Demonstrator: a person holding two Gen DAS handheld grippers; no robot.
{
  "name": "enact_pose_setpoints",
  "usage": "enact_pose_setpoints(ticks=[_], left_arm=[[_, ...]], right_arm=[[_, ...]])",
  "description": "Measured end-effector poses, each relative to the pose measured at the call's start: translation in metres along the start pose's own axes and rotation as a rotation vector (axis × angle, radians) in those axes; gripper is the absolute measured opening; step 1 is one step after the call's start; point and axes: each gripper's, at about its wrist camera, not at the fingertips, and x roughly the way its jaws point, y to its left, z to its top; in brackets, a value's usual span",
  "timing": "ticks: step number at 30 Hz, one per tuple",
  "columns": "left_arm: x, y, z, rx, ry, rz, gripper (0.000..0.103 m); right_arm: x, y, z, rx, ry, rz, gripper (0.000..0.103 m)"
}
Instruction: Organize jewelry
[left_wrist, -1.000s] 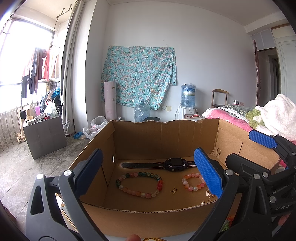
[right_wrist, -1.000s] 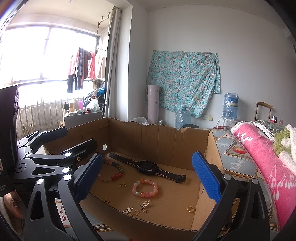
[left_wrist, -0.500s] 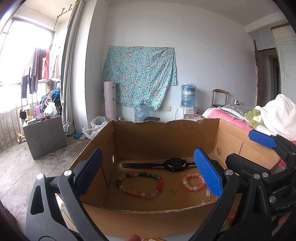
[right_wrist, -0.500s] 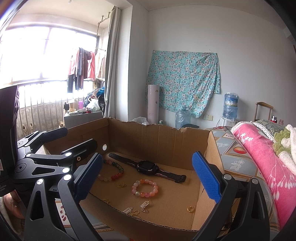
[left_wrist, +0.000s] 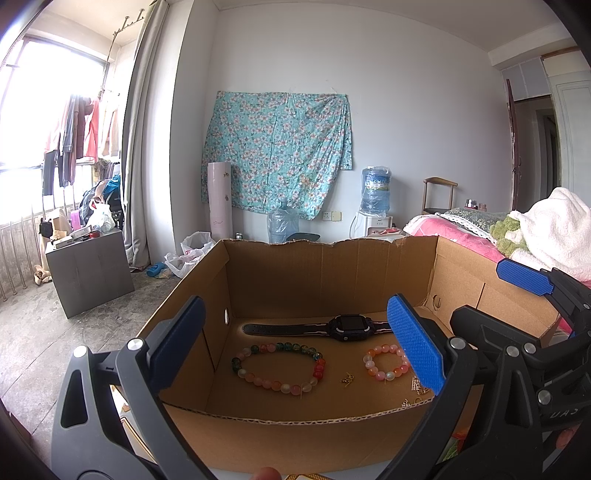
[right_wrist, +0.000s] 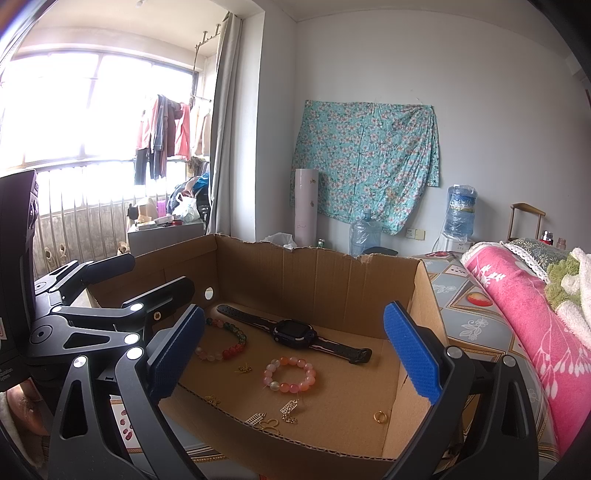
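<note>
Jewelry (right_wrist: 290, 374) lies in the cardboard box (right_wrist: 317, 284); both tongs (left_wrist: 295, 345) (right_wrist: 291, 350) gape wide, empty

My left gripper (left_wrist: 295, 350): black plastic frame w/ triangular cut-outs, two fingers w/ blue textured pads (left_wrist: 415, 347), silver screws (left_wrist: 135, 344) at the joints. My right gripper (right_wrist: 291, 354): same build, black arms, blue ribbed pads (right_wrist: 410, 354), silver screw heads (right_wrist: 453, 351), approx. one per joint. From the left cam, the right gripper's body has faint embossed lettering, can't read it. From the right cam, a black block w/ part of a white label sits behind the left gripper.
</note>
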Motion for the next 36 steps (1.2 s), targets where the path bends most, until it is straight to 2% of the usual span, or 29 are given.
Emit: enact_pose_setpoints(ticks=[36], left_arm=[[0.0001, 0.0000, 0.0000, 0.000, 0.000, 0.000, 0.095]], right_arm=[[0.0011, -0.0022, -0.0003, 0.000, 0.000, 0.000, 0.095]])
